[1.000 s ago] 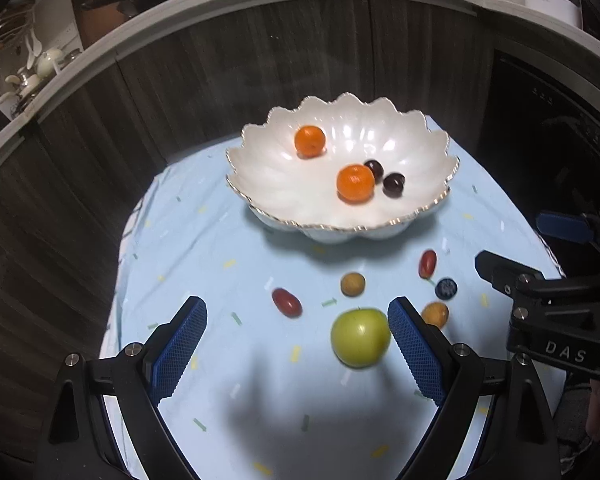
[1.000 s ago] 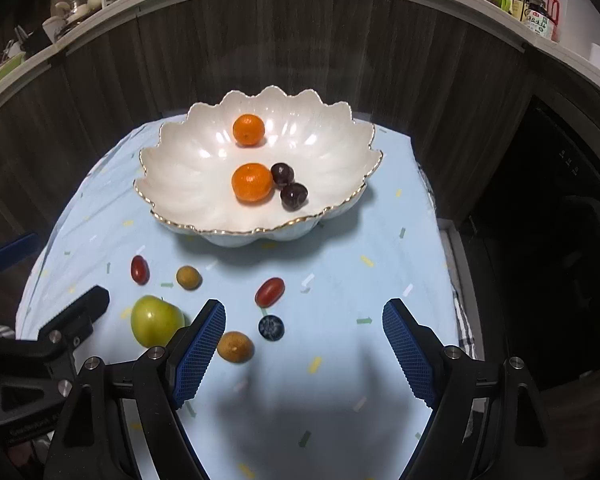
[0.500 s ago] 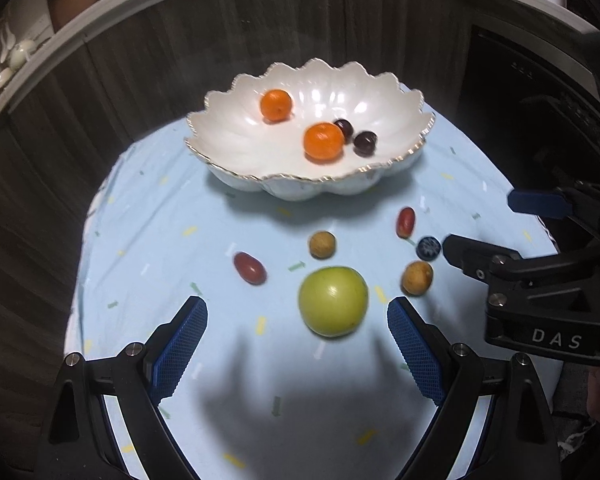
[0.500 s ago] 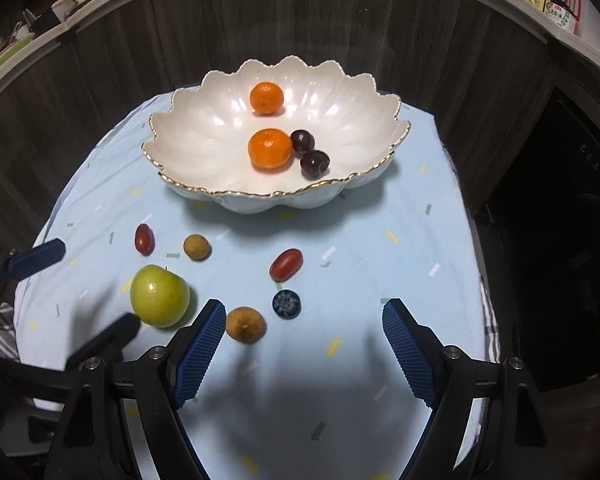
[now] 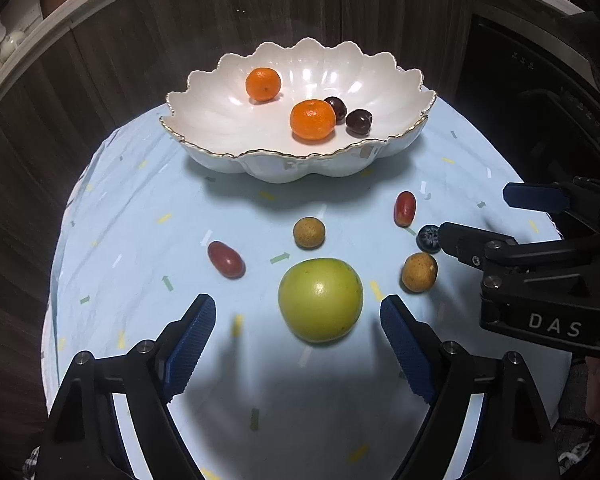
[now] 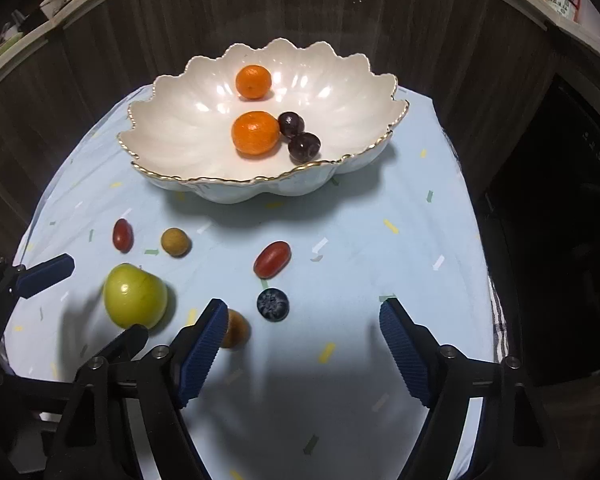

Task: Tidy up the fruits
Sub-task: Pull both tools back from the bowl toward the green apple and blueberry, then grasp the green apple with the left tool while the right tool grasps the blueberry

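While my left tongs [image 5: 298, 330] and right tongs [image 6: 300, 338] hang released, both just narrowing, I centre left over the green apple [image 5: 320, 299] at twelve o'clock before clenching.

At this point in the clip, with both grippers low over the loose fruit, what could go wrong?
The left gripper has been closing, with the round green apple just ahead of its pads; a glancing pinch could roll it away. The right gripper sits by the blueberry and a brown longan; its pad may knock the longan.
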The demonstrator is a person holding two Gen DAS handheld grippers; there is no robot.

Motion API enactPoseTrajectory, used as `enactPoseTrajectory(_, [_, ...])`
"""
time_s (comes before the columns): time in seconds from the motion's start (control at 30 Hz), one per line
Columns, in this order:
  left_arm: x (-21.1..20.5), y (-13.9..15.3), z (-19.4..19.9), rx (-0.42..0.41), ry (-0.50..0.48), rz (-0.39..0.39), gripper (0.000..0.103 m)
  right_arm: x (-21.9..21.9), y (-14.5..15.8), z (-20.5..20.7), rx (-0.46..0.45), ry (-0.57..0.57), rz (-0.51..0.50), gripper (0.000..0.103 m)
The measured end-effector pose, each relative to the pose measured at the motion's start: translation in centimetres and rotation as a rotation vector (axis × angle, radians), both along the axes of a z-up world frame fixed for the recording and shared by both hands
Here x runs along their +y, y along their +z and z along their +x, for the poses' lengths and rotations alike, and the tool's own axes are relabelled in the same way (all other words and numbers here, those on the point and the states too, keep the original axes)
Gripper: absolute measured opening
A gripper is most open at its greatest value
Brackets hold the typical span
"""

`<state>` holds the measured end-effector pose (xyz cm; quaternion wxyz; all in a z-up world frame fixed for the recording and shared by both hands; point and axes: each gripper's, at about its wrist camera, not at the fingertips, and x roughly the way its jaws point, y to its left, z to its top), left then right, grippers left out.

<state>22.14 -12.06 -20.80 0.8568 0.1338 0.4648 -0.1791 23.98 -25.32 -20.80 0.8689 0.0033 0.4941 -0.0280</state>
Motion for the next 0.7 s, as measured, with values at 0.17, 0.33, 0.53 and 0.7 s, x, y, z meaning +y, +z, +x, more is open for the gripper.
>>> enactPoseTrajectory(0.17, [-0.7, -0.7, 0.4, 0.008, -0.008, 0.006, 0.080, -0.5, -0.9, 0.8, 0.024, -0.010, 0.006, 0.073])
enactPoseTrajectory(0.33, [-0.9, -1.3, 0.8, 0.021, 0.001, 0.004, 0.075, -0.7, -1.7, 1.4, 0.046, -0.006, 0.020, 0.070])
enactPoseTrajectory(0.53, [-0.9, -1.9, 1.5, 0.038, 0.009, -0.005, 0.067, -0.3, -2.2, 1.9, 0.055, 0.009, 0.029, 0.067])
enactPoseTrajectory(0.7, [-0.9, -2.2, 1.8, 0.046, 0.014, -0.011, 0.066, 0.0, -2.9, 2.4, 0.080, 0.013, 0.047, 0.055])
